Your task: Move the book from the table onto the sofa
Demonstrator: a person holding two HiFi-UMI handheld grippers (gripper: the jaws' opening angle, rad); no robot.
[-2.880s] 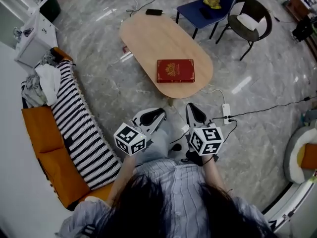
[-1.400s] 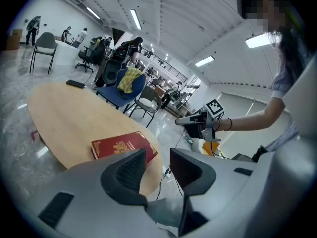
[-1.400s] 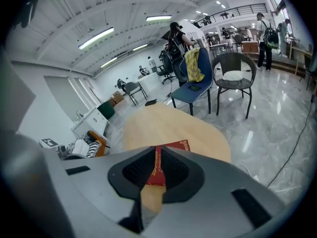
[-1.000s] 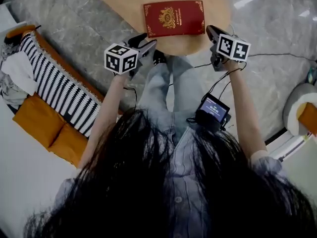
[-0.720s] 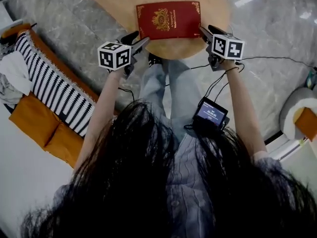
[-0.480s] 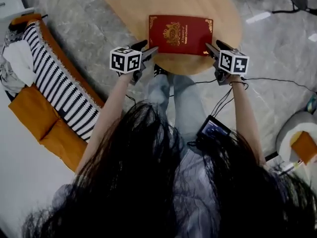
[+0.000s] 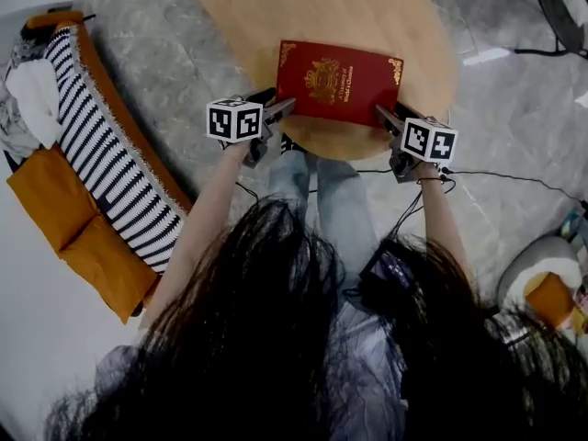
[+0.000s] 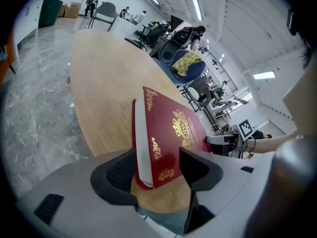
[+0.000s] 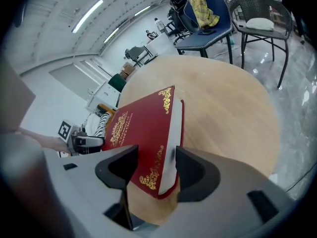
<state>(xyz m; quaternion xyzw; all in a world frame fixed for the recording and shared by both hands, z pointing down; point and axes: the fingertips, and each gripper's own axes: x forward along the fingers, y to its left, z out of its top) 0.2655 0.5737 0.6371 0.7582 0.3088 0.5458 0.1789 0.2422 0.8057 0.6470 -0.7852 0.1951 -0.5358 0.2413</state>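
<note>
One red hardcover book [image 7: 338,81] lies flat, cover up, on the near end of the single oval wooden table [image 7: 367,7]. Its long axis runs left to right across the head view, crosswise to the table's length, with the right end turned slightly nearer the person. A gold crest sits in the middle of the cover and gold ornaments mark the corners. White page edges show along both short sides.

There are two grippers, one at each near corner of the book. The left gripper [image 7: 278,104] points down and forward at the near left corner. Its jaws have just been opening and stand wide apart, with that corner between them and a gap visible at the pads. The right gripper [image 7: 388,113] is angled likewise at the near right corner. Its jaws have also just been opening and stand wide, with the corner between them; I cannot tell whether one pad touches the page edge. Neither has closed on the book.

One orange sofa [image 7: 64,209] stands to the left, well apart from the table, with one black-and-white striped throw [image 7: 110,163] along it. Two chairs stand beyond the table's far end: a blue chair [image 9: 208,31] with a yellow cloth [image 9: 203,6] and a dark wicker chair [image 9: 247,9] with a white cushion [image 9: 260,24]. A cable [image 7: 496,177] trails over the marble floor at the right.
</note>
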